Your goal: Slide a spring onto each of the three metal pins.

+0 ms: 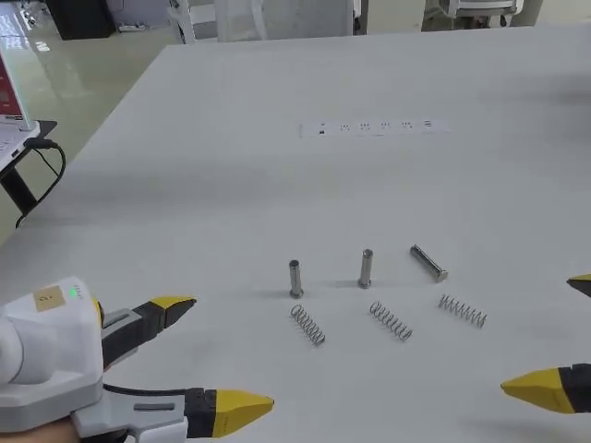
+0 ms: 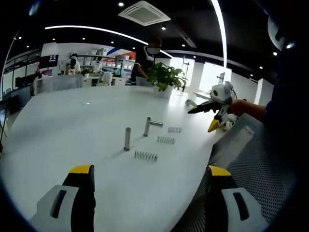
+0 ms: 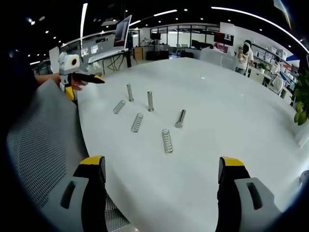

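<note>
Three metal pins and three springs are on the white bench (image 1: 231, 203). No spring sits on a pin yet, so I judge that the step in hand is the first pick.

In the head view the left pin (image 1: 295, 278) and the middle pin (image 1: 366, 268) stand upright, and the right pin (image 1: 428, 262) lies on its side. One spring lies on the bench in front of each pin, near it but not touching: the left spring (image 1: 307, 324), the middle spring (image 1: 391, 320) and the right spring (image 1: 462, 310).

The left hand-held gripper (image 1: 217, 355) hovers at the lower left, with its jaws wide apart and nothing between them. The right hand-held gripper (image 1: 545, 334) is at the right edge, also wide and empty.

To do the step well, I think it is best to close on a spring gently and near one end. This way the coils are not crushed and the other end stays open. A spring is light and round, so it may roll away or jump out of the jaws if it is squeezed hard.

The spring should then be turned until its axis matches the pin and lowered straight over the top. An upright pin probably tips easily, so the other hand-held gripper could steady it low down. The lying pin likely needs to be held first, and the spring pushed along it.
</note>
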Action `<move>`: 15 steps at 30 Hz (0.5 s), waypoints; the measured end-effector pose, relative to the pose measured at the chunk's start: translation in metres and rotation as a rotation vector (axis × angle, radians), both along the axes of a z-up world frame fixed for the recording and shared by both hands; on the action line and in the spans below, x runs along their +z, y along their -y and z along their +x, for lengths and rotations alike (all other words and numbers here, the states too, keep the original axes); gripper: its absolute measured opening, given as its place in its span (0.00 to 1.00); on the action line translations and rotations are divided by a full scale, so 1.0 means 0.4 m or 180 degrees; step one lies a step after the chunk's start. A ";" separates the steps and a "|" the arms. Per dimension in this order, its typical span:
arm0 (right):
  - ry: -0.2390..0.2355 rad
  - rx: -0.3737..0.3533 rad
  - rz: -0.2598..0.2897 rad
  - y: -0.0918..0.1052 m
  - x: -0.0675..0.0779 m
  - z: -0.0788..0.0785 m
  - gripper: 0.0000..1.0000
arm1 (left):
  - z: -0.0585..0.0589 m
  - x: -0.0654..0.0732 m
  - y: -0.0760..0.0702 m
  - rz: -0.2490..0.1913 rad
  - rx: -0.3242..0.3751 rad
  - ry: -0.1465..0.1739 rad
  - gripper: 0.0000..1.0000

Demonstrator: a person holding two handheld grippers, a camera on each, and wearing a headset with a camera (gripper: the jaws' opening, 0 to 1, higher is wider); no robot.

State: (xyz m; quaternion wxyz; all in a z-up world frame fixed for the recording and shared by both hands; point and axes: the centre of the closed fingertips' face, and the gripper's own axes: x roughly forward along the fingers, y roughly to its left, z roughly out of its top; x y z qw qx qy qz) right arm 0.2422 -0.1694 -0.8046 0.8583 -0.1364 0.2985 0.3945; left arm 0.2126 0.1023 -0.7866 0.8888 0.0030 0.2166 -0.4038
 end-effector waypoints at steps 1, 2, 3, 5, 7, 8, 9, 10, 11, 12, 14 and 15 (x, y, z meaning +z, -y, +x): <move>-0.0002 -0.0001 0.0002 0.000 0.000 0.000 0.98 | 0.000 0.000 0.000 0.0001 0.0002 0.0000 0.92; -0.0006 0.0001 0.0003 0.000 -0.001 0.000 0.97 | 0.000 0.000 0.000 -0.0002 0.0004 -0.0001 0.92; -0.0010 0.0002 0.0001 0.001 -0.002 0.000 0.97 | 0.001 0.000 0.000 -0.0002 0.0005 -0.0001 0.92; -0.0012 0.0002 0.0003 0.001 -0.003 0.000 0.97 | 0.001 -0.001 0.000 0.0000 0.0010 -0.0001 0.92; -0.0021 0.0007 0.0004 0.000 -0.003 -0.001 0.97 | 0.001 0.000 0.000 -0.0009 0.0017 -0.0002 0.92; -0.0022 0.0010 0.0003 0.000 -0.003 -0.001 0.97 | 0.001 0.000 0.000 -0.0009 0.0020 0.0000 0.92; -0.0024 0.0011 0.0003 0.000 -0.003 -0.001 0.97 | 0.001 0.000 0.000 -0.0010 0.0025 0.0000 0.92; -0.0027 0.0011 0.0005 0.000 -0.004 0.000 0.97 | 0.001 0.001 0.000 -0.0015 0.0027 -0.0002 0.92; -0.0030 0.0012 0.0007 0.000 -0.004 0.000 0.97 | 0.000 0.000 0.001 -0.0017 0.0028 -0.0004 0.92; -0.0030 0.0012 0.0010 -0.001 -0.004 0.001 0.96 | 0.000 0.000 0.001 -0.0013 0.0028 -0.0008 0.91; -0.0030 0.0016 0.0011 -0.002 -0.004 0.002 0.96 | 0.000 0.000 0.001 -0.0014 0.0032 -0.0005 0.91; -0.0031 0.0017 0.0012 -0.002 -0.004 0.002 0.96 | 0.000 0.001 0.001 -0.0019 0.0038 -0.0004 0.91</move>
